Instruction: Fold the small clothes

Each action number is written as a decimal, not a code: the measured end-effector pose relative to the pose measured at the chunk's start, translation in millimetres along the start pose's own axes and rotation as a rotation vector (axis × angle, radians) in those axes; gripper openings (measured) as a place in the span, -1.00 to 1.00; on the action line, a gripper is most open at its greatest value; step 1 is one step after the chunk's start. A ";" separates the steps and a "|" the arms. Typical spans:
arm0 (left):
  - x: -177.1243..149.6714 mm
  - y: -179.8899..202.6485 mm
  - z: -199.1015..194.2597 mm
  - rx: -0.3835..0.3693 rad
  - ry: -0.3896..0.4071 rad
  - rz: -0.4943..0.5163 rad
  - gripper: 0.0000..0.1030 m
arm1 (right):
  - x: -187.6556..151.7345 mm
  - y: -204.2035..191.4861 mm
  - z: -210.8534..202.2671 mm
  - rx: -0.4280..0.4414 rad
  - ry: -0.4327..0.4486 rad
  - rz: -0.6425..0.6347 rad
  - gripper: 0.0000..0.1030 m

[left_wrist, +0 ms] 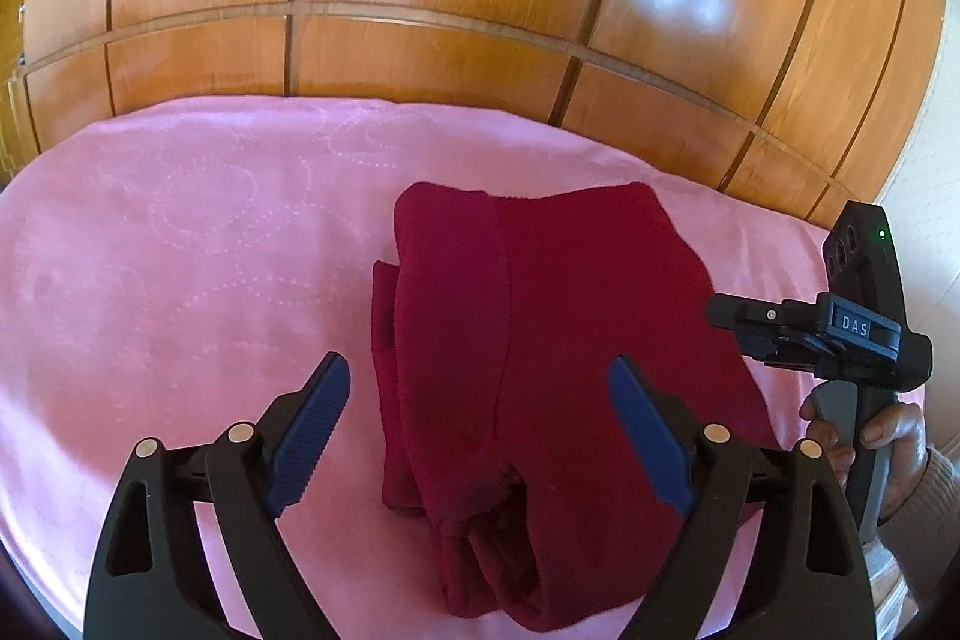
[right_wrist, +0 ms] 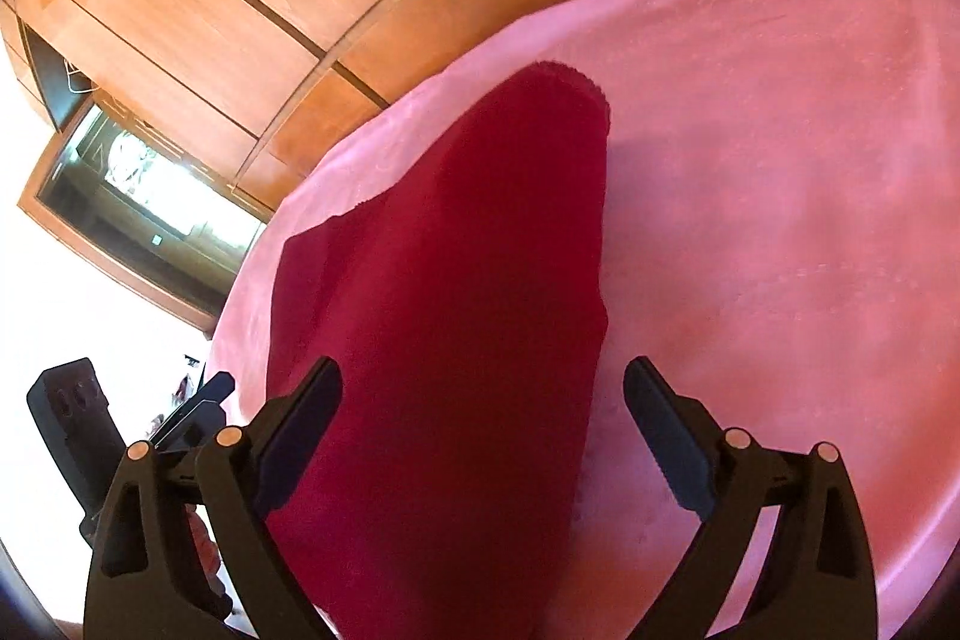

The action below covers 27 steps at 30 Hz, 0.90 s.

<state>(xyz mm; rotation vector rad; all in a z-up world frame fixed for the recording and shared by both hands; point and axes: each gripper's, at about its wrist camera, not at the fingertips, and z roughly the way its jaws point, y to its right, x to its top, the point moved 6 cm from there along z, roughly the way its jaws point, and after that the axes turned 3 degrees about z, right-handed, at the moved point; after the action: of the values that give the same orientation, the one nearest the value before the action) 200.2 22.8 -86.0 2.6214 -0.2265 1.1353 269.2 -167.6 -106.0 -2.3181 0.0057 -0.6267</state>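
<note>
A dark red garment (left_wrist: 528, 340) lies folded in layers on a pink cloth (left_wrist: 180, 244). My left gripper (left_wrist: 480, 424) is open and empty, its blue-padded fingers spread just above the garment's near end. In the right wrist view the garment (right_wrist: 456, 310) runs as a long red strip away from me. My right gripper (right_wrist: 483, 424) is open and empty, its fingers on either side of the strip's near part. The right gripper also shows in the left wrist view (left_wrist: 744, 328), held by a hand at the garment's right edge.
A wooden panelled wardrobe (left_wrist: 420, 40) rises right behind the pink cloth. In the right wrist view a dark framed opening (right_wrist: 138, 196) sits at the left, and the left gripper's body (right_wrist: 78, 430) shows at the lower left.
</note>
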 end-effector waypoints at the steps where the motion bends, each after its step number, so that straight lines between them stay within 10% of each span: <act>1: -0.3 -1.3 3.4 -0.003 -0.007 -0.001 0.69 | 1.1 0.2 2.2 0.007 -0.009 0.000 0.79; 12: -19.6 -18.1 44.3 -0.125 -0.129 -0.086 0.67 | -0.1 7.8 20.0 0.064 -0.087 0.030 0.28; 16: -34.6 -27.1 56.3 -0.276 -0.150 -0.188 0.31 | -0.1 -11.4 8.7 0.021 -0.071 -0.044 -0.13; 27: -17.2 10.6 19.3 -0.498 -0.063 -0.216 -0.21 | 0.6 -58.2 -74.8 -0.002 0.090 -0.198 -0.23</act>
<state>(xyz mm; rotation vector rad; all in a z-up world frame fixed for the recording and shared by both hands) 199.1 7.3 -109.2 2.1789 -0.2022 0.8006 226.8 -173.3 -21.3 -2.3080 -0.1835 -0.8306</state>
